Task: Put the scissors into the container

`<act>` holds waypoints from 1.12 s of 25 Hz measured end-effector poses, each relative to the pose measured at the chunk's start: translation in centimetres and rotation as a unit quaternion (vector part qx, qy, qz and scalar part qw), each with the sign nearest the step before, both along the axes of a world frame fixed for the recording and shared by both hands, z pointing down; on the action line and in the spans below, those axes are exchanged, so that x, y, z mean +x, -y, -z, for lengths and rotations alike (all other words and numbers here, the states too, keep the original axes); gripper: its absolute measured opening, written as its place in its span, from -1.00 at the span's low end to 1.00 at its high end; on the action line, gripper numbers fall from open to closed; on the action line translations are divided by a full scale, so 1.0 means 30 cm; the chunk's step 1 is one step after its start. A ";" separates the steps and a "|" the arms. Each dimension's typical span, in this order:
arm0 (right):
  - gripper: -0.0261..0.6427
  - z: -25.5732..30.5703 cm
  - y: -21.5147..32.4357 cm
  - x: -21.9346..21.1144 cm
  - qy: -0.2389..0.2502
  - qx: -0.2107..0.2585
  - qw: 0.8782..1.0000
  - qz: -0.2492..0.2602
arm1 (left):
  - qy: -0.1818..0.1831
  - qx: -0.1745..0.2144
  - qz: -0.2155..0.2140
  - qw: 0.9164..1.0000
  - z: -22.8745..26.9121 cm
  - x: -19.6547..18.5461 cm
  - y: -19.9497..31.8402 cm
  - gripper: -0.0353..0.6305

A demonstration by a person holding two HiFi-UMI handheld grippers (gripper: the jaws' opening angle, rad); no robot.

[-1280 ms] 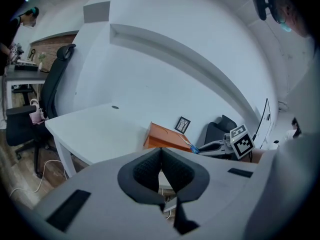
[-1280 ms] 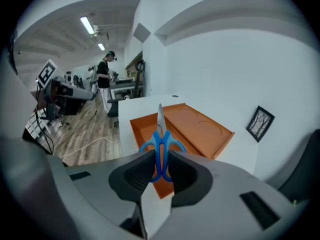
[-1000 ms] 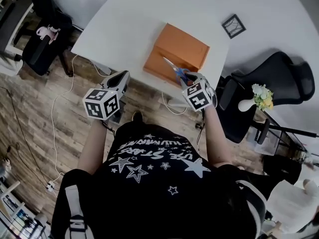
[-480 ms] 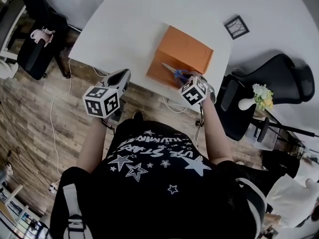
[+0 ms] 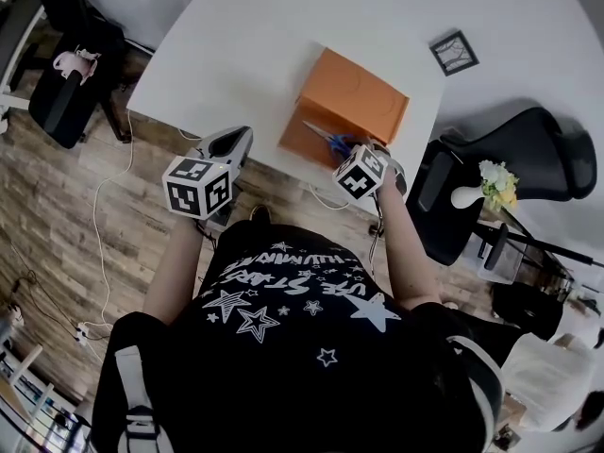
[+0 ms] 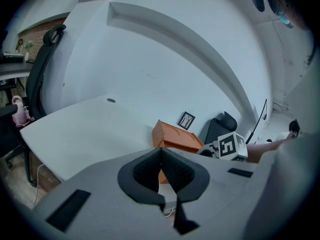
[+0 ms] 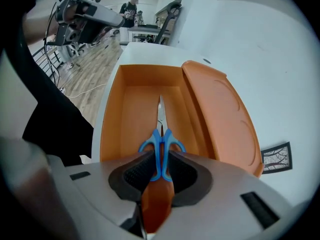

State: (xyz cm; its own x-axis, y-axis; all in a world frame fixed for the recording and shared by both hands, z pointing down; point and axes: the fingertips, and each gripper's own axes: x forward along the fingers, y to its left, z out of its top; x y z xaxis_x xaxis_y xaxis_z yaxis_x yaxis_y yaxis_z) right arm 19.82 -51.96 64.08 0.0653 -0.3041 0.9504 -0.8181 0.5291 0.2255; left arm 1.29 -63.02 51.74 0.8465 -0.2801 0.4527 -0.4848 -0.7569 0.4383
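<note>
Now the scissors [image 7: 161,144] are held by the right gripper [image 7: 161,168]. Its jaws are squeezed tight on the blue handles, one jaw on each side. The shiny blades are pointed away from the gripper and into the open orange container [image 7: 127,119]. The blades are seen over the inside of the container, near its middle. Whether the tips touch the bottom cannot be told. The lid [image 7: 222,116] is swung open and is seen along the right side of the container.

In the head view, the container [image 5: 351,102] is seen at the near edge of the white table [image 5: 236,55], close to the table's right edge. The right gripper [image 5: 347,154] is held just at the container's near end. The scissors [image 5: 326,138] are seen sticking out from it over the container.

The left gripper [image 5: 234,146] is held well apart from the container, just off the near edge of the table and above the wood floor [image 5: 75,215]. In the left gripper view, its jaws are pressed together and nothing is held between them.

A small picture frame [image 5: 454,52] is laid flat near the right edge of the table, apart from the container. A black chair [image 5: 528,149] is parked beside that edge.
</note>
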 end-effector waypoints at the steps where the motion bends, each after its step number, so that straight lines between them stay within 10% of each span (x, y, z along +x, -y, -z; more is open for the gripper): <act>1: -0.61 -0.001 0.001 -0.001 0.000 -0.001 1.000 -0.001 | 0.001 -0.001 0.000 1.000 -0.001 -0.002 0.001 -0.84; 12: -0.61 0.019 -0.017 0.018 0.000 0.032 0.999 -0.012 | 0.005 -0.001 0.013 1.000 0.008 0.010 -0.063 -0.84; 28: -0.65 0.306 -0.145 0.057 0.044 0.196 0.978 -0.061 | -0.005 0.034 0.043 0.999 0.130 0.012 -0.293 -0.84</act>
